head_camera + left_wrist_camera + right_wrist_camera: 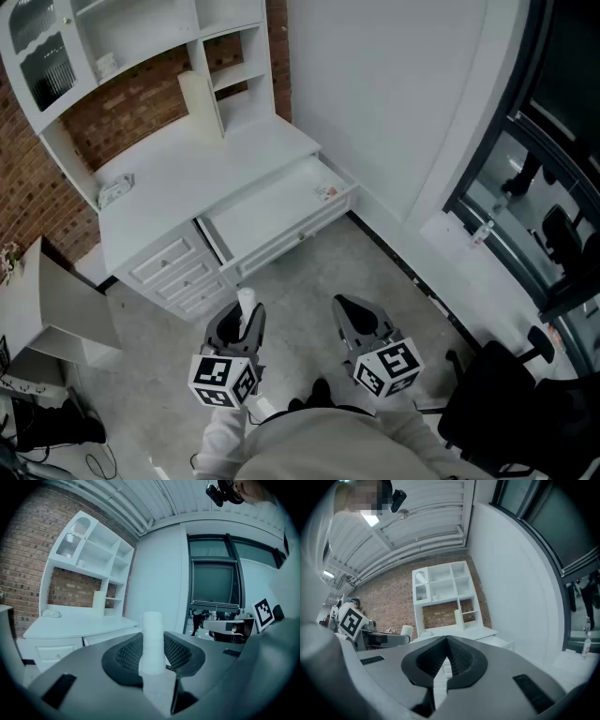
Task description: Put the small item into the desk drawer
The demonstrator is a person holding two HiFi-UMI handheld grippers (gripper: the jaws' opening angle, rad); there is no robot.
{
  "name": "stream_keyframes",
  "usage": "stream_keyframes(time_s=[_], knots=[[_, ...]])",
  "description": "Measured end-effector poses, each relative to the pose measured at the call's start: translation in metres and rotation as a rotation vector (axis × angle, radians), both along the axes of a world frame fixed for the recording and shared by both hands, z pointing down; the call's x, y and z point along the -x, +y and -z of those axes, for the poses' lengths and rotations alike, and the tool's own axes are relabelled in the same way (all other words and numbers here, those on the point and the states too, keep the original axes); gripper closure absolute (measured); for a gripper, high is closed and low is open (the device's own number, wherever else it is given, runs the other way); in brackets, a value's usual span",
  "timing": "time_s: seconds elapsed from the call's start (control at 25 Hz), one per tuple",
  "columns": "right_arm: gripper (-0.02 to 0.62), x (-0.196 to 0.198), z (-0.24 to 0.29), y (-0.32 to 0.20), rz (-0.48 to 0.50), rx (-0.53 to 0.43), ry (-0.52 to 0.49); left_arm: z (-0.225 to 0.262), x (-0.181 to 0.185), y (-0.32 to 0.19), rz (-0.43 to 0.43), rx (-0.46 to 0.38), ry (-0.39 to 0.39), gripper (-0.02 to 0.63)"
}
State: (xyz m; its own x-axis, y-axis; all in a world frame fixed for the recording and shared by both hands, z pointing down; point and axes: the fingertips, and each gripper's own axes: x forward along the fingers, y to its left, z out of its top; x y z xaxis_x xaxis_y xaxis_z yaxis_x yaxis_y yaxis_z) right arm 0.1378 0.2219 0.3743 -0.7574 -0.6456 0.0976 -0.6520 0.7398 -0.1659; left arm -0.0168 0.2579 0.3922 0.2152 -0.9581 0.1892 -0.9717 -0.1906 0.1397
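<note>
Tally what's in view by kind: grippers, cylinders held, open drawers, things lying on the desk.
Grippers: 2, left gripper and right gripper
Held cylinder: 1
Open drawer: 1
On desk: 2, tall block and small object
Total: 6

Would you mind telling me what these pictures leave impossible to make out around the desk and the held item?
- Head view: the small object at the open drawer's right end is too small to identify.
- Head view: the pale item on the desktop's left side is likewise too small.
- Left gripper view: the white cylinder's lower end is hidden by the fingers gripping it.
</note>
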Motion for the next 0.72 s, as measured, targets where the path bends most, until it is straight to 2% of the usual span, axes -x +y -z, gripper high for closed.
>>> stream_keyframes(time_s=[0.24, 0.44, 0.72], knots=[[0.569, -0.006, -0.001, -0.010, -0.013, 0.006, -0.009, 0.000, -0.003, -0.009, 0.001, 0.000, 0.018, 0.463], [0.568, -0.020, -0.011, -0.018, -0.001, 0.077, -0.053, 0.006, -0.010, -0.017, 0.006, -0.017, 0.023, 0.463], [0.568, -0.032, -0.013, -0.029, -0.013, 0.082, -0.063, 0.004, -0.013, -0.026, 0.032, -0.016, 0.023, 0.463]])
